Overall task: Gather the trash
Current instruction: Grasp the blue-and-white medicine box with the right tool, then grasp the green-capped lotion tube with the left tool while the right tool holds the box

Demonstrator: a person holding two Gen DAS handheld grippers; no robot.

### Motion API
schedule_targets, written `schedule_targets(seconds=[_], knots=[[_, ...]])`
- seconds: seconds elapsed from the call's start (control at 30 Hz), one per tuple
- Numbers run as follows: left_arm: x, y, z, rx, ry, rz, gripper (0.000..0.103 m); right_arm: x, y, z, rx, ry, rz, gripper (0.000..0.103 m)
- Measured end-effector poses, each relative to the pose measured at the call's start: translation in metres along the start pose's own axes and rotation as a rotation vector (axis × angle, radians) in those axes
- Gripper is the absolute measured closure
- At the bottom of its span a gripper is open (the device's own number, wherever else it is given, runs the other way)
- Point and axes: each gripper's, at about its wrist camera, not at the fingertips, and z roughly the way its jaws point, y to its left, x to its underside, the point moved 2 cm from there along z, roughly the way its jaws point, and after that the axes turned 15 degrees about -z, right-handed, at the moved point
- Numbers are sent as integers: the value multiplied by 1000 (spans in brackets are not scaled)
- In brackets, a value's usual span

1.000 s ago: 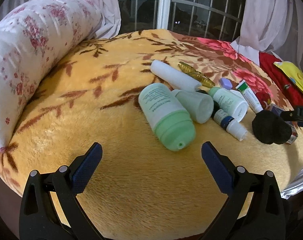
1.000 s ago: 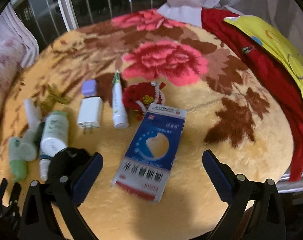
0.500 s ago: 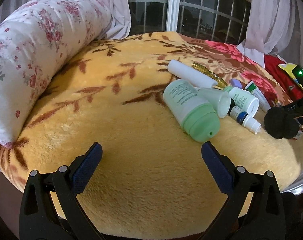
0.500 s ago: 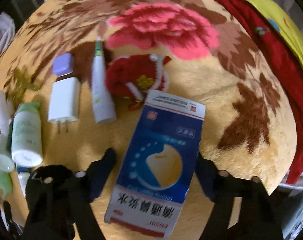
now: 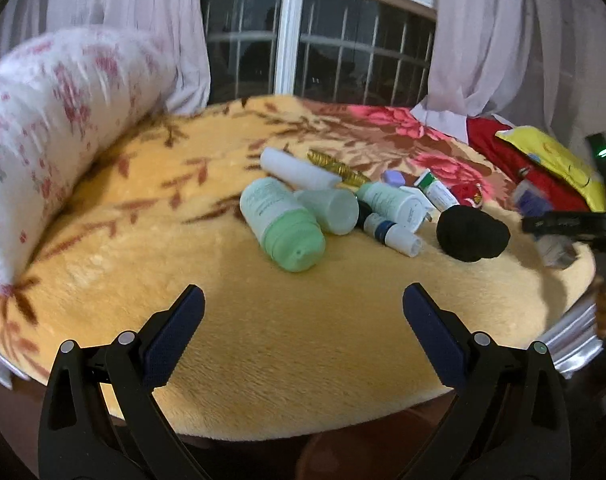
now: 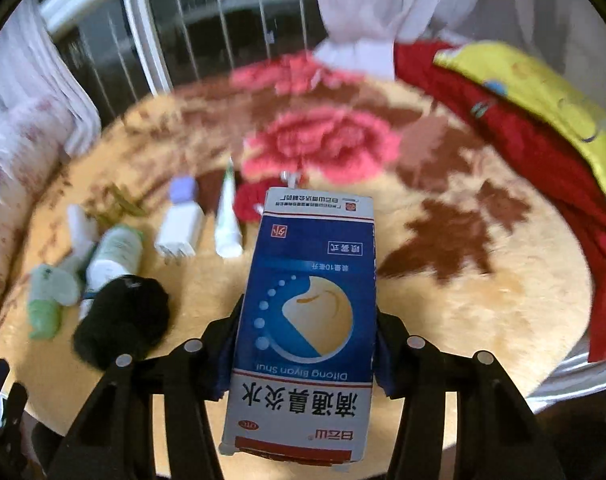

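A blue and white medicine box (image 6: 309,288) sits between the pads of my right gripper (image 6: 307,340). The jaws are closing, both pads press its sides, and it is raised off the orange blanket (image 6: 463,300). The left wrist view shows that gripper blurred at the far right (image 5: 563,226). My left gripper (image 5: 303,292) hangs open with nothing in it over the blanket's near edge. Ahead of it lie a green-capped bottle (image 5: 281,224), a white tube (image 5: 299,168), a small dropper bottle (image 5: 395,234) and a black lump (image 5: 471,234).
A white plug (image 6: 181,226), a slim tube (image 6: 227,216) and a red ornament (image 6: 249,200) lie beyond the box. A floral pillow (image 5: 43,140) lines the left, red cloth (image 6: 523,152) and a yellow cushion (image 6: 543,92) the right. A barred window (image 5: 315,52) stands behind.
My right gripper came down over the box, shut on its sides and lifted it. My left gripper drew back and tilted up, still open.
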Motion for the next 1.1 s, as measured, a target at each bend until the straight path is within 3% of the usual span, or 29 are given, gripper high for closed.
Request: schedule_targets(seconds=[0.13,0.3,0.43,0.5,0.67,0.9,0.93,1.07,1.1], knots=[[-17,-5,23,-68,45,-7,6,11,-1,-17,-21,-97,-3,50],[-47,10,66,-158,132,-121,6,28,6,-21,-83,-120,-13,50],[-54,2,87,-222,161,-86,6,38,7,-21,-114,-124,5,50],[-56,0,101,-294,189,-65,6,42,4,-20,-132,-121,21,50],[-57,14,117,-316,264,-143,6,47,-1,-19,-153,-121,48,50],[-64,30,142,-356,303,-217,8,49,0,-13,-173,-102,50,50],[-65,30,144,-364,294,-217,12,49,1,-13,-172,-101,47,50],[-71,32,152,-341,278,-200,53,48,6,-10,-176,-92,33,50],[-73,34,154,-323,281,-203,57,47,8,-9,-177,-90,29,50]])
